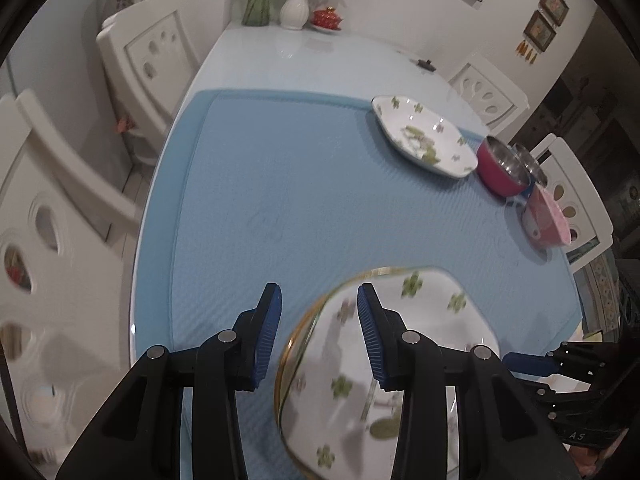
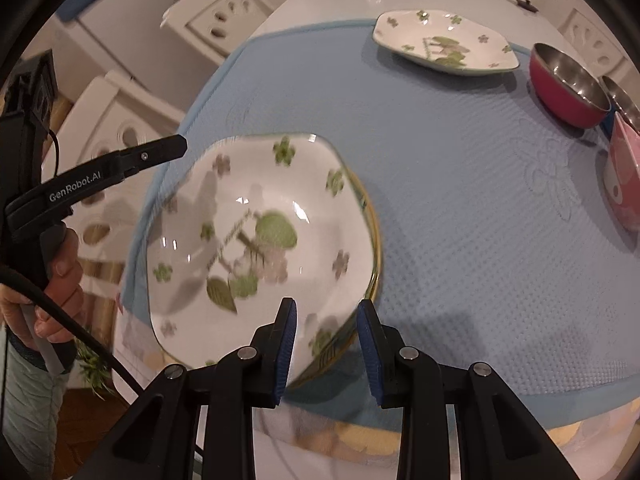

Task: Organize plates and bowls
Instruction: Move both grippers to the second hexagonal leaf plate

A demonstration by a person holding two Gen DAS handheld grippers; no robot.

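left tool (image 1: 318, 332): spread, gripping nothing, above the near plate's 9 o'clock rim | right tool (image 2: 327, 344): spread, rim between pads, contact unclear | near floral plate (image 2: 256, 236): on blue mat (image 2: 460, 220), bench's 6 o'clock edge | second floral plate (image 2: 444, 42): 1 o'clock | red bowl (image 2: 566, 84), pink cup (image 2: 624, 176): 2 o'clock
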